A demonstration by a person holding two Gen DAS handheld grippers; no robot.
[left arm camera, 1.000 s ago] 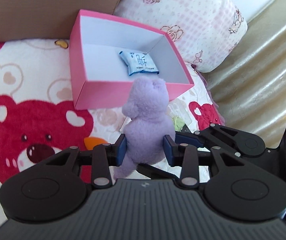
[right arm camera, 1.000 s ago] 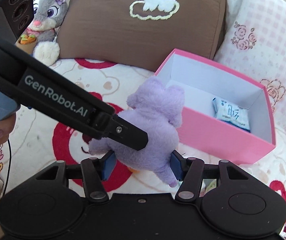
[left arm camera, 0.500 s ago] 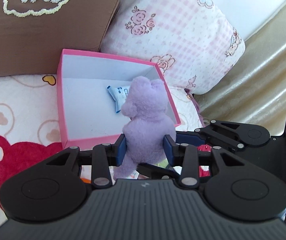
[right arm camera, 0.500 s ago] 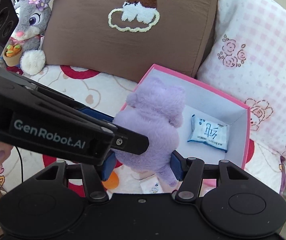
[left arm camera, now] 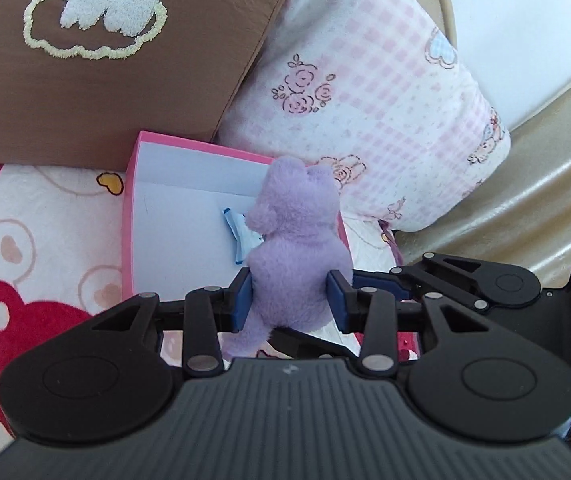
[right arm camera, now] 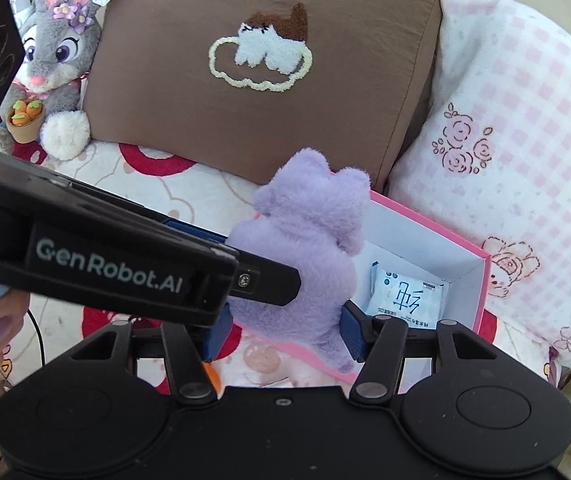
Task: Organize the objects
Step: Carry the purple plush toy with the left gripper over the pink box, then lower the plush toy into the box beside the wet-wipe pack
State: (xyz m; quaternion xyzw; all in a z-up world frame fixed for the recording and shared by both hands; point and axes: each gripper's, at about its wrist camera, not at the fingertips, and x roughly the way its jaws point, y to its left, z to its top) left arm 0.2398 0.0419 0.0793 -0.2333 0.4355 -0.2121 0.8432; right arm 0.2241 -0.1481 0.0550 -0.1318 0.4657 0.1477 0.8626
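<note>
Currently, both grippers clamp one purple plush toy (right arm camera: 301,256) and hold it in the air above the near edge of the pink box (left arm camera: 133,216). The left gripper (left arm camera: 290,300) presses its blue fingers (left arm camera: 241,298) into the toy's lower body from either side. The right gripper (right arm camera: 283,330) has its fingers shut on the same lower body, crossing the left gripper's line, so the soft body is pinched on two axes. This double hold is judged to keep the limp plush from sagging or twisting during carriage.

The toy's long axis runs away from both cameras, head end farthest out and over the box opening, legs trailing toward the fingers. Its back faces the wrist cameras; the face cannot be seen.

Inside the pink box, a white and blue packet (right arm camera: 407,294) lies flat on the floor, partly beneath the toy's head in the left wrist view. The box sits on a bear-print blanket (left arm camera: 25,248), its far wall touching a brown cushion (right arm camera: 269,92); a pink checked pillow (left arm camera: 365,112) lies just beside its right wall.
</note>
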